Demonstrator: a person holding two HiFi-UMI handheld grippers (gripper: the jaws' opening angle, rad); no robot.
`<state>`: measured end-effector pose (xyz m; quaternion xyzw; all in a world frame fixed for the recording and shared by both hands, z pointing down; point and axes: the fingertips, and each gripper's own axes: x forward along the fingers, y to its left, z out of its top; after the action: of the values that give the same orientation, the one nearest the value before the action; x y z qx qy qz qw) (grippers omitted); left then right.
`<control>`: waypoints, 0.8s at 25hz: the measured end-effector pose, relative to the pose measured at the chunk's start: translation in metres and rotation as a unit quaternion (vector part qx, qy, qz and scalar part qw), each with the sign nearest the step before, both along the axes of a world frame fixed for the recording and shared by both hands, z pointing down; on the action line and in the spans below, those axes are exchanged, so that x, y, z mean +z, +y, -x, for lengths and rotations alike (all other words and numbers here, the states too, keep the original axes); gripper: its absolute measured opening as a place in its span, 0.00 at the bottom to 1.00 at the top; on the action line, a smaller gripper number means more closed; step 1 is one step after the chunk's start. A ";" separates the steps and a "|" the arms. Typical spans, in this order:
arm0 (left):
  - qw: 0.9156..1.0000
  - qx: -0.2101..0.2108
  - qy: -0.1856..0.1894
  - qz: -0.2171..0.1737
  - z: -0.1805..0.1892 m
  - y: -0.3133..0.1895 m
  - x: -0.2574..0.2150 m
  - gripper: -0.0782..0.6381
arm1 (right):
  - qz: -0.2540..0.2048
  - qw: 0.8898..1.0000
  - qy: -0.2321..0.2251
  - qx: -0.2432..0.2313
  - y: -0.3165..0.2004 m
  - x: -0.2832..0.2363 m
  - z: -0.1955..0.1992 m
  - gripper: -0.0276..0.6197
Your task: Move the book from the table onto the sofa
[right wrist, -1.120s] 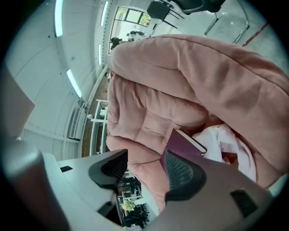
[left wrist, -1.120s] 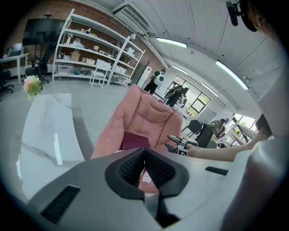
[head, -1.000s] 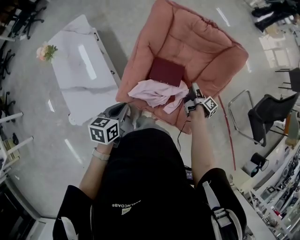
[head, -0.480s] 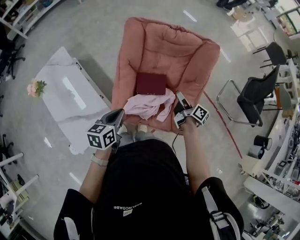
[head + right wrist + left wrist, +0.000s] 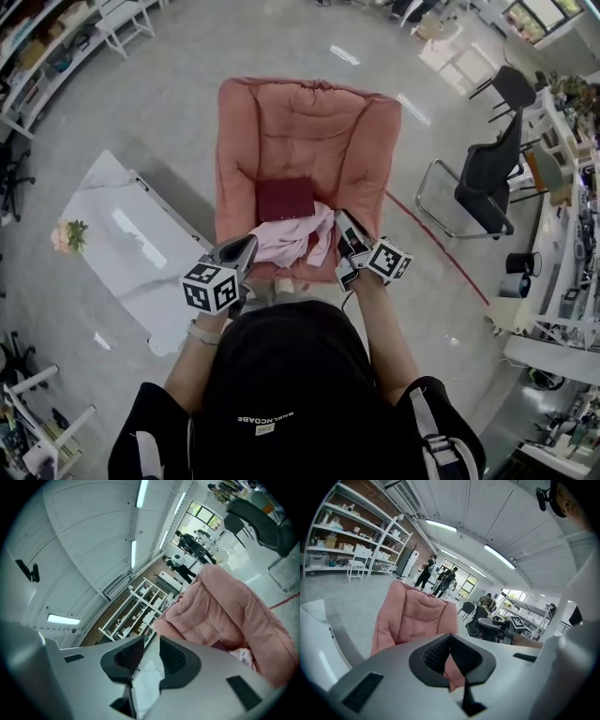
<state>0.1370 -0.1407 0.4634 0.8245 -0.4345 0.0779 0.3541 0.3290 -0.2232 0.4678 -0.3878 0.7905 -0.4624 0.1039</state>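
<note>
Already the dark red book (image 5: pixel 285 199) lies flat on the seat of the pink sofa (image 5: pixel 281 122), toward the seat's back edge against the backrest. A crumpled pale pink cloth (image 5: pixel 295 242) along the seat's front edge touches the book's near side. Both grippers hang by the seat's front corners, apart from the book. The left gripper (image 5: pixel 450 639) has its pads pressed together at the tips on nothing. The right gripper (image 5: pixel 151 644) has just been closing its jaws; a narrow gap shows between the pads, with nothing in it. The white marble table (image 5: pixel 141 272) stands left of the sofa, flowers (image 5: pixel 66 234) at its left edge
</note>
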 end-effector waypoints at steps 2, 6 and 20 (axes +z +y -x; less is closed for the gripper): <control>1.000 0.021 -0.001 -0.018 -0.008 -0.004 -0.009 0.13 | -0.025 1.000 0.017 -0.008 0.006 -0.017 0.005 0.22; 0.997 0.059 -0.007 -0.046 -0.022 -0.009 -0.025 0.13 | -0.068 0.995 0.064 -0.018 0.021 -0.042 0.014 0.19; 0.984 0.137 -0.001 -0.112 -0.058 -0.004 -0.064 0.13 | -0.202 0.959 0.189 -0.058 0.075 -0.087 0.055 0.18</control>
<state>0.1954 -0.1448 0.3994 0.9105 -0.3239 0.0772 0.2452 0.2739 -0.1485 0.3808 -0.3923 0.8940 -0.2166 0.0021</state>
